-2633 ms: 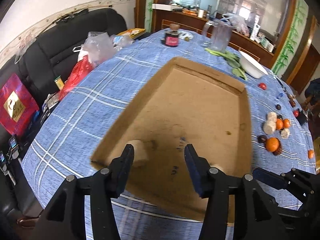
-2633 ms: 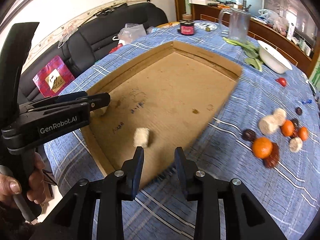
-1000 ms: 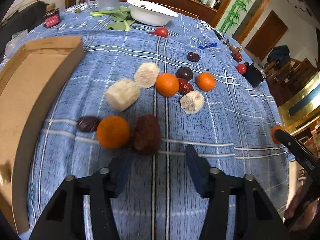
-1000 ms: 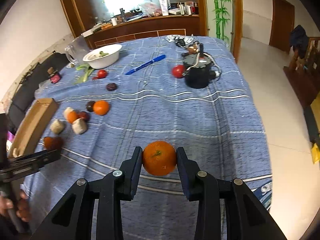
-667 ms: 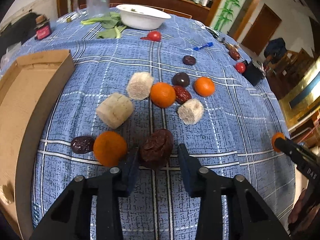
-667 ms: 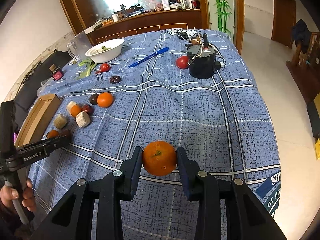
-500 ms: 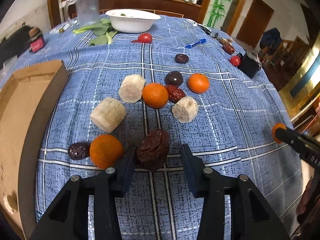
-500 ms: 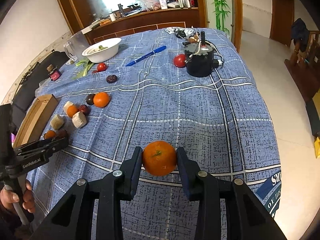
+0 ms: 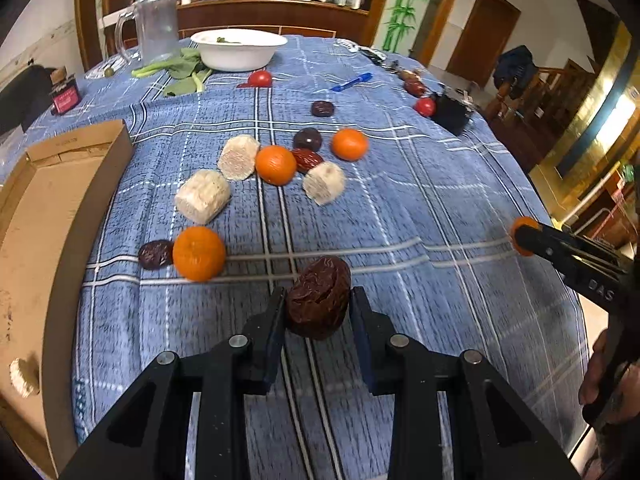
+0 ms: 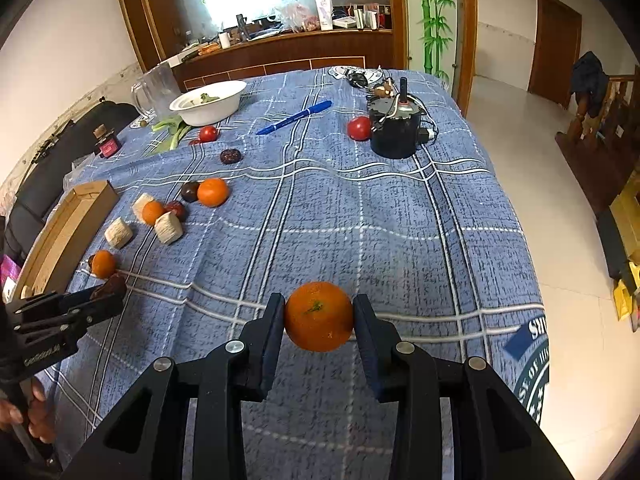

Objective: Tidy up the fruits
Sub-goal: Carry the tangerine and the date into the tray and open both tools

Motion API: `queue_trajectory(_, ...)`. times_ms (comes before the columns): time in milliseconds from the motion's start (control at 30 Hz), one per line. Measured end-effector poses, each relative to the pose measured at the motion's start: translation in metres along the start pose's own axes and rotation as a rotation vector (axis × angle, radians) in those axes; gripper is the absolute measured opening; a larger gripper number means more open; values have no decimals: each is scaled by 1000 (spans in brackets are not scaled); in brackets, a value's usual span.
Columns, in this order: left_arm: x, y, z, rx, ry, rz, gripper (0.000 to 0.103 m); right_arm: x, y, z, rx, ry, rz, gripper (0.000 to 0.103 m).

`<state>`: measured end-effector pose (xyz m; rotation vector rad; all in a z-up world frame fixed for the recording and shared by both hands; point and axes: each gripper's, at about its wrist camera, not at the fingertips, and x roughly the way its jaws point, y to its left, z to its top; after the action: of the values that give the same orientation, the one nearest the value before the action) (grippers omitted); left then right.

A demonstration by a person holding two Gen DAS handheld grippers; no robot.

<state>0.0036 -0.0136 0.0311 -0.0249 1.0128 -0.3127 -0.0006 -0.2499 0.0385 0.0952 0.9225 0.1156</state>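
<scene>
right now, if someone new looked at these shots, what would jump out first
Each tool is shut on a fruit: the right tool pinches an orange over the blue cloth, and the left tool grips a wrinkled dark date. Beyond the date lies a loose cluster of oranges, dates and pale chunks, with a cardboard box at the left.

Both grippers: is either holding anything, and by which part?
Left gripper is shut on the wrinkled dark date, pads on its two sides. Right gripper is shut on an orange, clamped across its middle.
</scene>
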Motion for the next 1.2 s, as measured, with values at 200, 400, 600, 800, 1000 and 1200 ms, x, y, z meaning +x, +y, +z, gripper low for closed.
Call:
queue_trajectory(200, -23, 9, -6, 12, -27, -20, 30, -4, 28, -12, -28, 19, -16, 38)
queue_trajectory(400, -47, 36, -9, -14, -61, -10, 30, -7, 70, -13, -66, 23, 20, 38)
queue_trajectory(600, -70, 69, -12, -53, -100, 11, 30, -7, 114, -7, -129, 16, 51, 38)
queue_trajectory(800, -91, 110, -17, -109, -130, 44, 30, -1, 165, 1, -197, 15, 92, 38)
queue_trajectory(1000, -109, 153, -24, -172, -155, 83, 30, 5, 218, 9, -278, 12, 139, 38)
queue_trajectory(1200, -122, 197, -32, -231, -167, 134, 31, 15, 269, 16, -333, 21, 205, 38)
